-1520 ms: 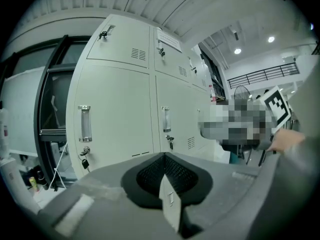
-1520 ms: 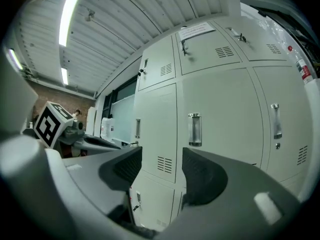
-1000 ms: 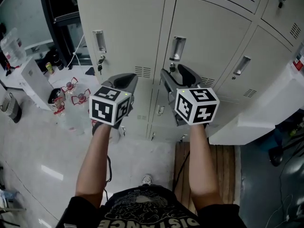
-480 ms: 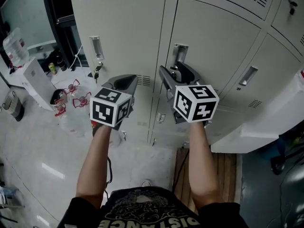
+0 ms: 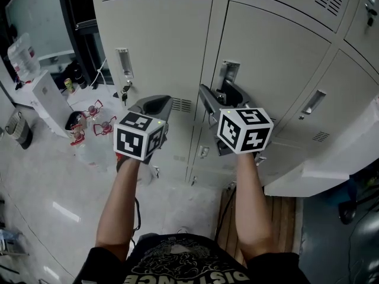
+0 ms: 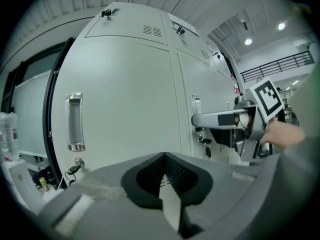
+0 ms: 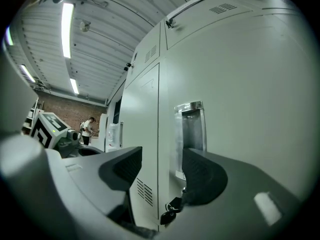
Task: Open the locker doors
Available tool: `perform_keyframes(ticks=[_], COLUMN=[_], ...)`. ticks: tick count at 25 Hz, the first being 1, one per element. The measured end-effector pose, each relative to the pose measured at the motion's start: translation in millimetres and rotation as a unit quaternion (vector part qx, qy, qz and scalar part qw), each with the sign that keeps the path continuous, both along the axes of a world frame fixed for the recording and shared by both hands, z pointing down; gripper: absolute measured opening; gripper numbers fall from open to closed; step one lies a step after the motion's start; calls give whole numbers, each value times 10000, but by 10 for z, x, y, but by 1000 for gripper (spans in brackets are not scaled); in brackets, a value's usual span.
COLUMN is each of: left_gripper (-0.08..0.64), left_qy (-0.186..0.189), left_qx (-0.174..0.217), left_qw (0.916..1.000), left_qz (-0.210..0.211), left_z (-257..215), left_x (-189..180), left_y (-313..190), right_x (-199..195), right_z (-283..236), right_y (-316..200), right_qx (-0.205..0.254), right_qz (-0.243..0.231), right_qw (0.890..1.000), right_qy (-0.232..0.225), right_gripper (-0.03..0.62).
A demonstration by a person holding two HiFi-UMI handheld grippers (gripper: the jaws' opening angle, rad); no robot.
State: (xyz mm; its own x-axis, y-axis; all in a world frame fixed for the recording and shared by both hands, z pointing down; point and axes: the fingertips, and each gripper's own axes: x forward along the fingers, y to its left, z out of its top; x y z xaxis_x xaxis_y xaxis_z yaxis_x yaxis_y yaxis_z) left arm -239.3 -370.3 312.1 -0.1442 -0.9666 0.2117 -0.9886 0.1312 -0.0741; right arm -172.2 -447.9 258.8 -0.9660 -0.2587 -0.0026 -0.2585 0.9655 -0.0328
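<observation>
Approach to the first door. The right claw [image 5: 220,97] hangs with its jaws apart just short of the middle locker door [image 5: 278,58]. In the right gripper view the gap of the right claw [image 7: 161,166] sits on the seam between two doors, and the recessed handle [image 7: 190,133] lies toward 1 o'clock, its lower end behind the right-hand jaw. The left claw [image 5: 155,103] has its jaws pressed together with nothing between them. It waits in front of the left locker door [image 5: 160,46], whose own handle [image 6: 75,121] stands at 10 o'clock in the left gripper view, well apart from the jaw tips. Both doors appear shut, so the task has barely begun. To do the step well, the right claw should probably shift toward 3 o'clock until one jaw enters the recess, then close on the handle's edge and pull straight outward without twisting. It should also stay above the key [image 7: 170,210] hanging at 6 o'clock. The handle's long axis is vertical, 12 to 6 o'clock, and its opening faces the person. It sits at the door's left edge, so the hinge is likely on the right.
</observation>
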Motion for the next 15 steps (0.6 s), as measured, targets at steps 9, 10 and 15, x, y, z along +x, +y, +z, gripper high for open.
perform_keyframes(ticks=[9, 10, 15], left_gripper=[3, 3, 3], left_qy=[-22, -30, -31], left_qx=[-35, -31, -35], left_qw=[9998, 9997, 9986], left_qz=[175, 222, 526], left_z=[27, 21, 3], left_x=[8, 12, 38], left_y=[27, 26, 22], right_x=[20, 25, 88], right_z=[-5, -6, 2], right_y=[26, 34, 100], right_qx=[6, 14, 30], right_qz=[147, 192, 478], right_qw=[9999, 9998, 9988], right_qy=[-9, -8, 25], right_gripper=[239, 239, 224])
